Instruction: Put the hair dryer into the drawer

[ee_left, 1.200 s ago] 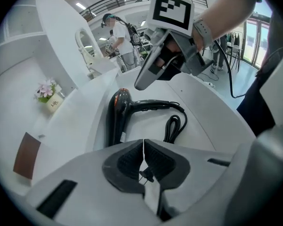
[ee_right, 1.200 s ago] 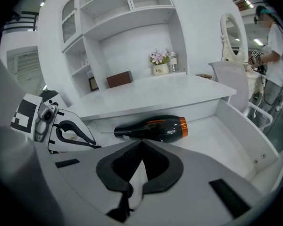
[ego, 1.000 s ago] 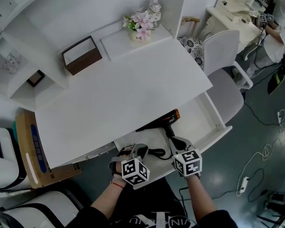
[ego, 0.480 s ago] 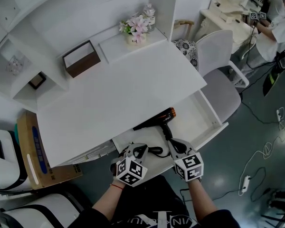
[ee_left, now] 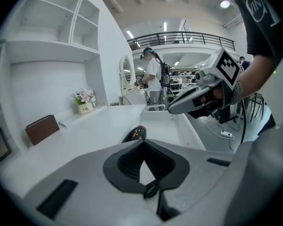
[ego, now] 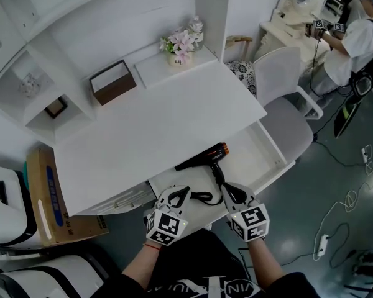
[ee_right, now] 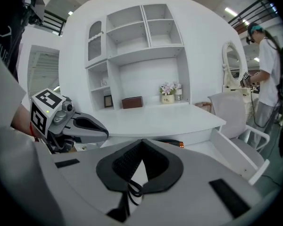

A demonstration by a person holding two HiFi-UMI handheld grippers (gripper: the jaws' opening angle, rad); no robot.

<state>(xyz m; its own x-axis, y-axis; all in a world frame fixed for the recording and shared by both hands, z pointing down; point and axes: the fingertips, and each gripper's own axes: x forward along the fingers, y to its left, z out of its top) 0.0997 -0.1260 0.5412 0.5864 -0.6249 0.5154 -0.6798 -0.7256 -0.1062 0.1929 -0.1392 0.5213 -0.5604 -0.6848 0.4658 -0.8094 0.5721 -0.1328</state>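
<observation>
At far left, the left claw is pressed shut on nothing and hangs over the drawer's near edge. Ahead of it and to its right lies the dryer, inside the drawer. It is probably stiff, smooth and barrel-heavy with a limp cord, so it is best pinched at the handle. Nearest that handle, the right claw is likewise closed and empty.
</observation>
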